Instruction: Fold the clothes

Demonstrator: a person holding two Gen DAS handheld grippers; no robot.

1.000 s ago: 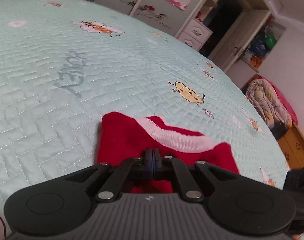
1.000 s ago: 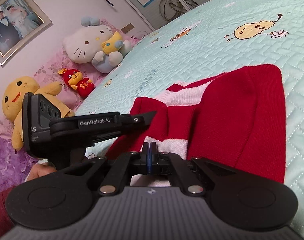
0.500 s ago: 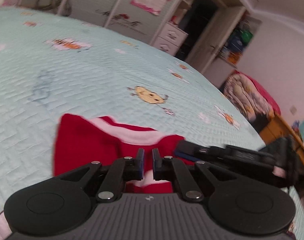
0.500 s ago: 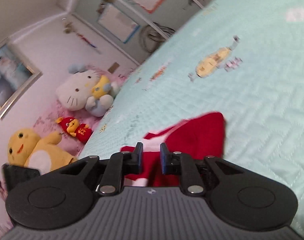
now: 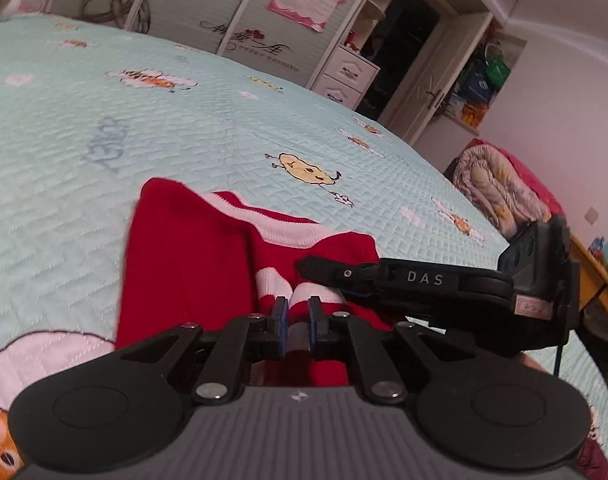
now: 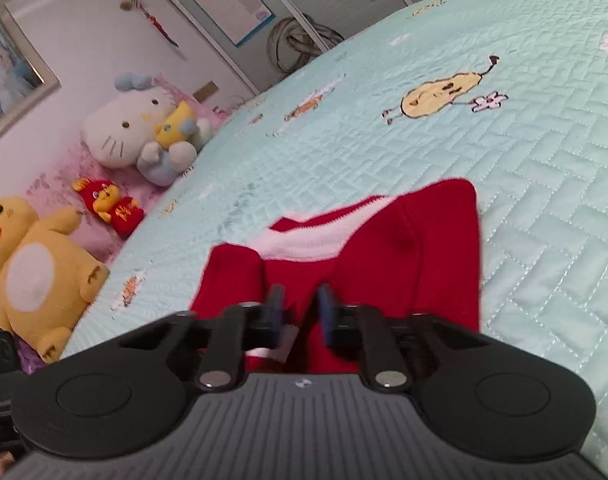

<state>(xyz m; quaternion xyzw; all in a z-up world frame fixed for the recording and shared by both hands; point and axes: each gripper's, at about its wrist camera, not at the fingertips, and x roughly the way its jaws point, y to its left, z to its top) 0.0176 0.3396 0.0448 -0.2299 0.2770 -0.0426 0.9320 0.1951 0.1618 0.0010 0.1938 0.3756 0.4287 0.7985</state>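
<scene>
A folded red sweater (image 5: 191,256) with white stripes lay on the mint quilted bedspread (image 5: 183,128), directly ahead of both tools. The left gripper (image 5: 297,312) and right gripper (image 6: 300,306) each stood slightly spread, gripping nothing. Plush toys (image 6: 139,128) sat at ten o'clock in the right view; the right gripper crossed at three o'clock in the left view.

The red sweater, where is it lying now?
The red sweater lies folded on the light green quilt, just ahead of both open hand-held grippers, near the bed's front edge.
</scene>
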